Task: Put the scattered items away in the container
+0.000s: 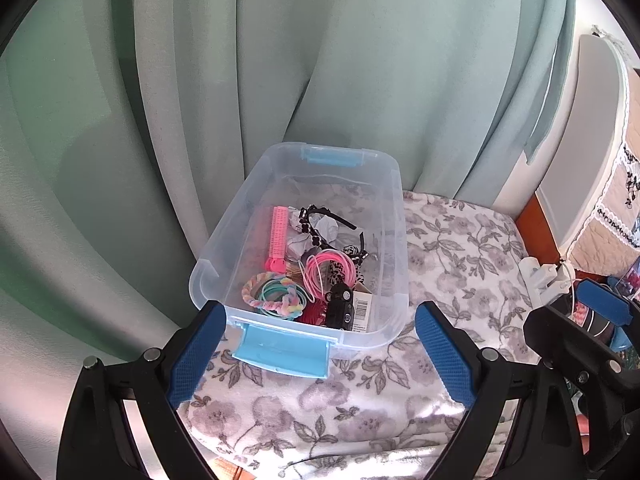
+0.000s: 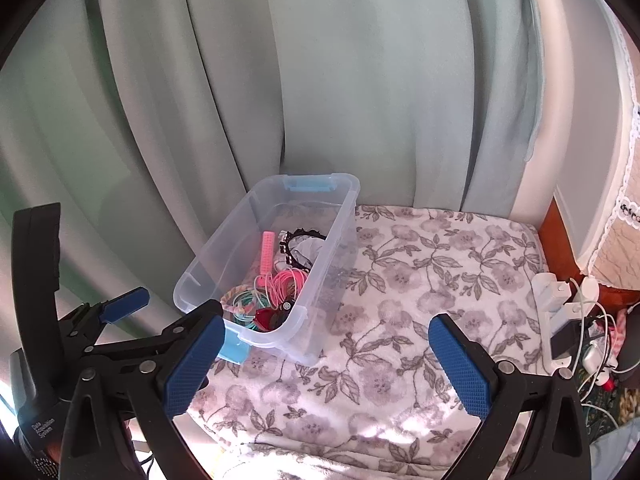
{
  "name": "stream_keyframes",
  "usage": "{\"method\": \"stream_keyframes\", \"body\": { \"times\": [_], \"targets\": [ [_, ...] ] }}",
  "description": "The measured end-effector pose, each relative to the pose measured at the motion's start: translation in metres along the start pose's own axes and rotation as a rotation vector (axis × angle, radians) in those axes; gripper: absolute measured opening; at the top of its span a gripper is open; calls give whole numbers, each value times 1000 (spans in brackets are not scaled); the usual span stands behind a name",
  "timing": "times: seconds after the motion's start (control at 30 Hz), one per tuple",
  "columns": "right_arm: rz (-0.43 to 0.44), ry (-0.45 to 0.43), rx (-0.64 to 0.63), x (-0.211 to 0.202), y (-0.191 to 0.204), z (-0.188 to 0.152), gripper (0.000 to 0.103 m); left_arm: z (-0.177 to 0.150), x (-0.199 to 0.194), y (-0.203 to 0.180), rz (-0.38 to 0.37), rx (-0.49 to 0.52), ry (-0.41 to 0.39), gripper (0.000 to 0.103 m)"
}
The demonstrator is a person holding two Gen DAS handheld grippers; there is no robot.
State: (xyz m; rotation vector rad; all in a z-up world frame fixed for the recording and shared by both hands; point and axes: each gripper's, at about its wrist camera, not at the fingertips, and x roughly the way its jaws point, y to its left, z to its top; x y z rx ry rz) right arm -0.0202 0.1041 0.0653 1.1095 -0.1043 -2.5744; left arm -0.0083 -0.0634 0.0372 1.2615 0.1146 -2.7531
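Observation:
A clear plastic box (image 1: 394,216) with blue latches stands on a floral blanket (image 1: 460,248) against the curtain. It holds a pink comb (image 1: 278,236), a black headband (image 1: 320,214), pink hair ties (image 1: 330,270), a pastel braided tie (image 1: 272,294) and a black clip (image 1: 340,312). My left gripper (image 1: 320,354) is open and empty just before the box's near latch (image 1: 284,348). My right gripper (image 2: 326,362) is open and empty, to the right of the box (image 2: 340,236), over the blanket (image 2: 420,280). The right gripper also shows in the left wrist view (image 1: 600,320).
Green curtains (image 1: 320,60) hang behind the box. A white power strip with chargers and cables (image 2: 564,312) lies at the blanket's right edge. A white appliance with a lace cover (image 2: 592,120) stands at the far right. The left gripper shows at the left of the right wrist view (image 2: 124,304).

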Motion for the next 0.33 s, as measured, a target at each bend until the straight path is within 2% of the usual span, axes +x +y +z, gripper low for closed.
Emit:
{"method": "stream_keyframes", "body": {
  "times": [0.33],
  "targets": [
    [-7, 10, -4, 3, 4, 1, 103, 3, 5, 8, -7, -33, 20, 96]
  ]
}}
